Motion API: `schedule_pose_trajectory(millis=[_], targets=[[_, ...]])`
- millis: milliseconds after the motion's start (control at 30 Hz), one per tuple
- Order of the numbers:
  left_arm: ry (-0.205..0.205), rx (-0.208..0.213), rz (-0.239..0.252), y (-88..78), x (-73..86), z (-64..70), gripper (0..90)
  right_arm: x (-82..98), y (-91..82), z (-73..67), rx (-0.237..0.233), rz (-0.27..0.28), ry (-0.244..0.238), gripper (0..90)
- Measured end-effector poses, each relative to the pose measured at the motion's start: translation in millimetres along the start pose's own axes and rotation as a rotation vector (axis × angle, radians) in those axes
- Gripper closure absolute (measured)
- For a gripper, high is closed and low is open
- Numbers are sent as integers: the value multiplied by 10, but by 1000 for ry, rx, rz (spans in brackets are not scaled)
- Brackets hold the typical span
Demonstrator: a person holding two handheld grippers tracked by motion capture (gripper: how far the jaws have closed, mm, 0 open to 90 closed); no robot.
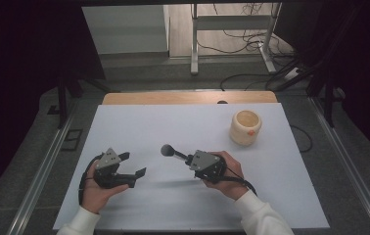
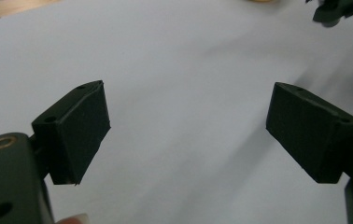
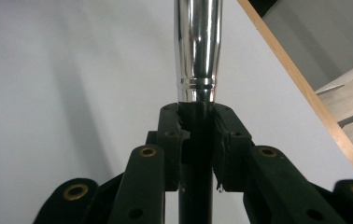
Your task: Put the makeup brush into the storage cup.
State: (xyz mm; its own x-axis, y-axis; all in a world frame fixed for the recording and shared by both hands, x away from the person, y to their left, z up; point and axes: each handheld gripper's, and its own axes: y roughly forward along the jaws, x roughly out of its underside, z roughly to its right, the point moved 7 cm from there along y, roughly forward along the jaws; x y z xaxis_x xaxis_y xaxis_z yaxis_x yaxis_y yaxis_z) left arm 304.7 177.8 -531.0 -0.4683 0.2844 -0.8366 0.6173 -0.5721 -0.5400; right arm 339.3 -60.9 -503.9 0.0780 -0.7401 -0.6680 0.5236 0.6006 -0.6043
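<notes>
Right hand-held gripper (image 1: 189, 158): jaws pinched on the dark handle of a ladle (image 1: 172, 152). The tool points away from the gripper toward the middle of the counter (image 1: 139, 122), its round dark head at the far end, just above the white surface. In the right gripper view the handle (image 3: 198, 51) runs straight up between the two black jaws, a shiny metal sleeve above a black stem, and both pads press against the stem.

Left hand-held gripper (image 1: 133, 166): jaws spread wide, nothing between them. It is held near the front left part of the counter, tips pointing toward the right gripper. In the left gripper view the two black pads (image 2: 79, 130) stand well apart over bare white surface.

The two grippers are near each other but apart; the ladle head lies between them, closer to the right one.

A cream-coloured cup (image 1: 245, 127) with a small orange mark on its side stands upright on the far right part of the counter, well apart from both grippers.
</notes>
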Motion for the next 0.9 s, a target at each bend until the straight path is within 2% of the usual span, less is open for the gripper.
schedule_pose_trajectory(millis=[267,600,900], targets=[[-17,-18,5,-43,44,-35,144,-10,-68,90,6,38,52,749],[-13,-10,-14,-17,89,-51,143,7,-120,250,12,86,149,749],[-18,-11,-14,-8,97,-57,145,32,-179,382,23,119,212,749]])
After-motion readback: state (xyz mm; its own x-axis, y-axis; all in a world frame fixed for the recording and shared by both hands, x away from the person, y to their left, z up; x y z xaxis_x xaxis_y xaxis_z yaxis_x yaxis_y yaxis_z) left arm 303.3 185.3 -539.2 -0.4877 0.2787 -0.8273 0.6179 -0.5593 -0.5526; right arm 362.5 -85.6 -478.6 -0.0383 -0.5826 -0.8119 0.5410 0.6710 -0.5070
